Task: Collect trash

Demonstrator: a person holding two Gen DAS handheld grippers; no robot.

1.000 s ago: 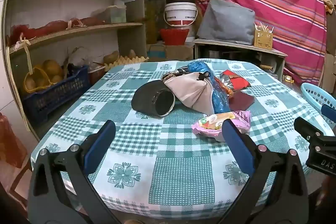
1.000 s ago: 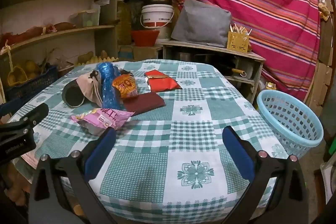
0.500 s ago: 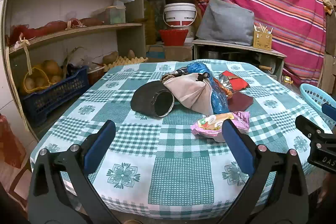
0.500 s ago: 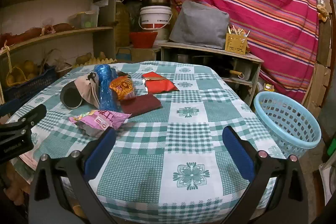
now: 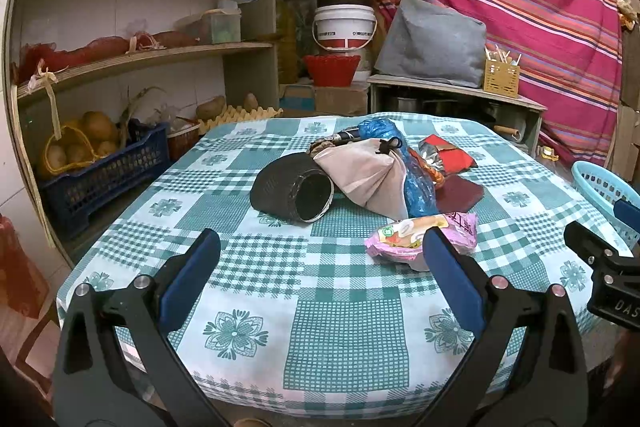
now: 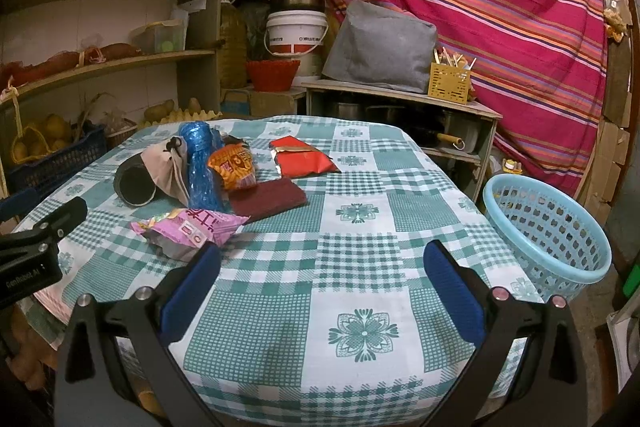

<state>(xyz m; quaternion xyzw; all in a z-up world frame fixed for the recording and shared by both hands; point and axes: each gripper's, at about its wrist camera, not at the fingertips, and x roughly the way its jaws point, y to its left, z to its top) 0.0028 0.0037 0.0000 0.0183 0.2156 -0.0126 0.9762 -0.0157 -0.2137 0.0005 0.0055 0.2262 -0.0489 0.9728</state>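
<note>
Both grippers, left (image 5: 320,277) and right (image 6: 320,277), spread wide, empty, pink wrapper (image 6: 188,229) near, possibly a snack bag.

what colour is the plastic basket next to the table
Light blue, with a perforated wall. The basket shows best in the right wrist view, beside the table's right edge.

In the left view the basket (image 5: 600,187) is cut off by the right edge. A pale pouch (image 5: 366,175) hides part of the blue bottle (image 5: 416,183) and the dark cup (image 5: 294,193). Print on the pink wrapper (image 6: 188,227) is too small to read.
</note>
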